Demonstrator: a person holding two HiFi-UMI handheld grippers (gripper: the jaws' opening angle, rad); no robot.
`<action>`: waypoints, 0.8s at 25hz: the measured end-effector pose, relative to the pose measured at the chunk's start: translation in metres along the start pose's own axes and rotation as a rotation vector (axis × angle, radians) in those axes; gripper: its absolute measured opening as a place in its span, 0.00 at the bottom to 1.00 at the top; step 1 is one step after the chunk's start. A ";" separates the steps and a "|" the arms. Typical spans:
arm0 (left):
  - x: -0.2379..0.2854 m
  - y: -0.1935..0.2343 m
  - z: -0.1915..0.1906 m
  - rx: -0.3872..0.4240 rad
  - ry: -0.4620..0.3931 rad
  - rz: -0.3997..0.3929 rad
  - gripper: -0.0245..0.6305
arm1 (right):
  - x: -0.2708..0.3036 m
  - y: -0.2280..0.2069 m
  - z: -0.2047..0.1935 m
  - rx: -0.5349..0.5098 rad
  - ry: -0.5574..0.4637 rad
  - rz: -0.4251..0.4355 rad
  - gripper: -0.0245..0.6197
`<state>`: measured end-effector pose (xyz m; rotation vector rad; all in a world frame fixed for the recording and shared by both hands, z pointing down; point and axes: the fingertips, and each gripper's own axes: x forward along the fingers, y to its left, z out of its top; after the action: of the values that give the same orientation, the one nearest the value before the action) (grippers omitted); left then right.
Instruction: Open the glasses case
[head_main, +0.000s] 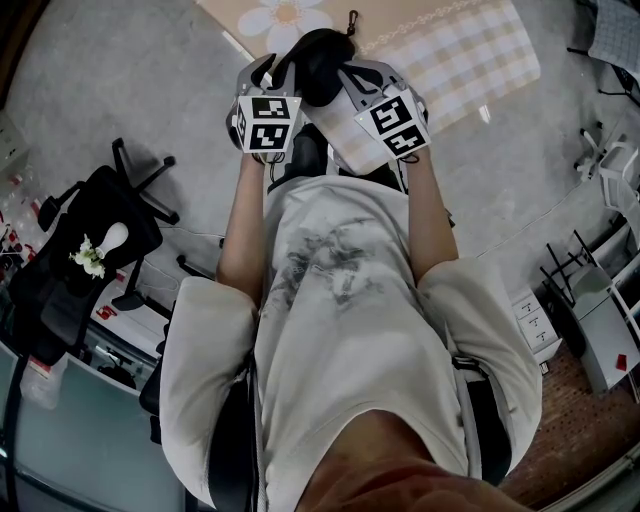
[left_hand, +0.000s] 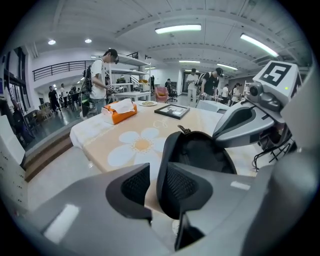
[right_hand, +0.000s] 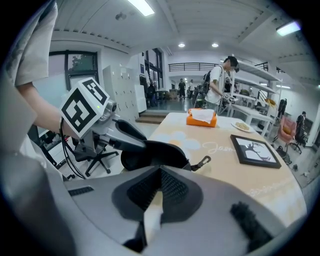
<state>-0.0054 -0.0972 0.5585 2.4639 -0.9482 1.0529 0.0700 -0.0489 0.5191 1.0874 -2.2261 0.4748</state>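
Note:
A black glasses case (head_main: 322, 60) sits at the near edge of the flower-print table (head_main: 450, 50), between my two grippers. It is parted, and in the left gripper view its dark inside (left_hand: 200, 155) shows, with a small clip at the top. My left gripper (left_hand: 156, 182) straddles the near rim: one pad is inside the shell, and a strip of table shows between the other pad and the rim. My right gripper (right_hand: 159, 185) has its pads pinched together at the rim of the case (right_hand: 155, 156). In the head view, the left gripper (head_main: 272, 68) and the right gripper (head_main: 352, 80) flank the case.
On the table (left_hand: 130, 145) farther off are an orange tissue box (left_hand: 120, 111), a framed picture (left_hand: 171, 111) and a plate (left_hand: 147, 103). A black office chair (head_main: 100, 240) stands on the floor to my left. Several people stand by shelves in the background.

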 end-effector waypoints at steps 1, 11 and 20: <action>0.001 0.000 -0.001 0.002 0.005 -0.001 0.21 | 0.000 -0.001 -0.001 0.003 0.003 -0.005 0.06; -0.011 0.012 -0.039 -0.054 0.019 -0.024 0.21 | 0.008 0.032 -0.004 -0.016 0.028 -0.033 0.06; -0.009 0.017 -0.043 -0.100 0.046 -0.035 0.22 | 0.008 0.033 -0.006 -0.101 0.070 -0.062 0.06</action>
<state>-0.0442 -0.0843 0.5816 2.3570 -0.9168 1.0209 0.0418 -0.0303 0.5277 1.0675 -2.1251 0.3652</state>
